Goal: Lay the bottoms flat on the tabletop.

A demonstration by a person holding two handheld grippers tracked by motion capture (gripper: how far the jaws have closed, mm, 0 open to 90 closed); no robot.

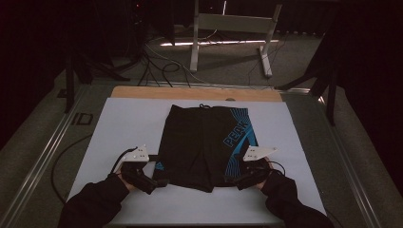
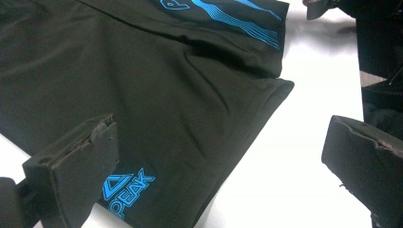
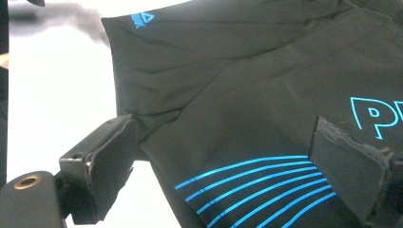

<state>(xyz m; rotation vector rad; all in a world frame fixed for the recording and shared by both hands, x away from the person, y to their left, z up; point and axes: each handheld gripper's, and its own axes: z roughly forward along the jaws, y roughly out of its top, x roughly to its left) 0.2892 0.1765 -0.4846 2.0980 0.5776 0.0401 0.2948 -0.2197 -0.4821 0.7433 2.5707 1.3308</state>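
Black shorts (image 1: 204, 147) lie flat in the middle of the white surface (image 1: 123, 128). The left tool (image 1: 159, 182) and right tool (image 1: 231, 181), both spread apart, sit at the leg hems near the front edge.

We see black shorts (image 1: 202, 145) with blue stripes and blue lettering on the right leg, lying flat and spread at the middle of the table, waistband far, both leg hems near.

In the right gripper view, the shorts (image 3: 247, 109) are cut off at three o'clock, the blue lettering (image 3: 375, 118) being clipped; their waistband is not shown.
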